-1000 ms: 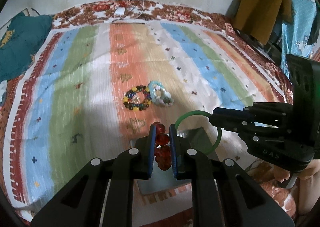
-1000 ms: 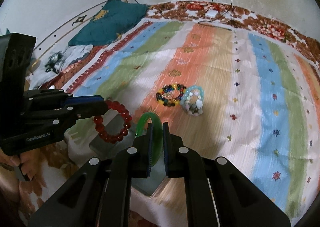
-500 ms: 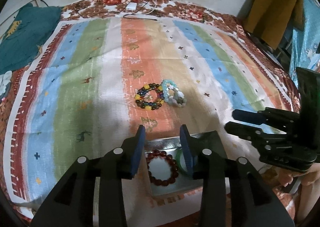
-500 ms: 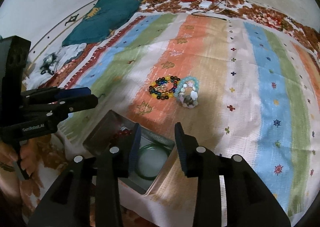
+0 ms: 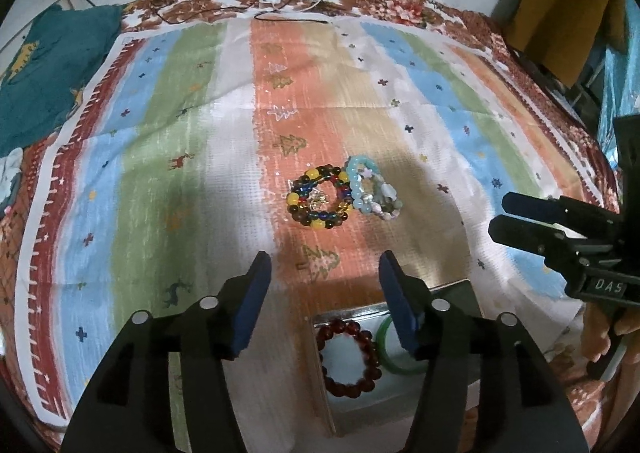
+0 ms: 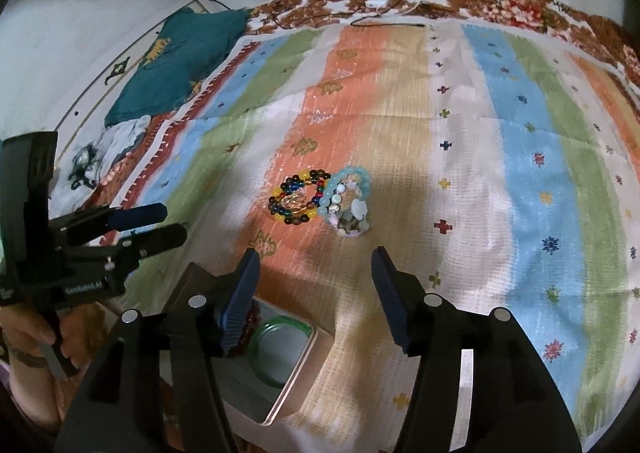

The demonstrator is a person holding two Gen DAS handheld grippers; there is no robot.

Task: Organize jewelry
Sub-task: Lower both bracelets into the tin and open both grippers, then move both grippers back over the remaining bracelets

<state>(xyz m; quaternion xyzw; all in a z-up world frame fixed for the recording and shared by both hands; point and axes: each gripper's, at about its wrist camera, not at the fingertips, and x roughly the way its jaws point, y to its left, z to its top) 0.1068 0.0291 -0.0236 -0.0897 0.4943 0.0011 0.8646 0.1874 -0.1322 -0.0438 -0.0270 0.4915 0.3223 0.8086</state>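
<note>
Grippers both wide open, holding nothing: left gripper (image 5: 324, 273), right gripper (image 6: 314, 269); red bead bracelet (image 5: 347, 357) and green bangle (image 6: 280, 353) sit inside tin (image 6: 298, 377) near blanket's (image 5: 160, 157) front edge; two beaded bracelets (image 5: 344, 193) mid-blanket.

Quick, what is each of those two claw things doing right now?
Left gripper: open, holding nothing.
Right gripper: open, holding nothing.

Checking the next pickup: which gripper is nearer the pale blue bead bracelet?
Right, slightly. The right gripper faces the pale blue bead bracelet almost head-on; the left gripper sits back and to its left.
</note>
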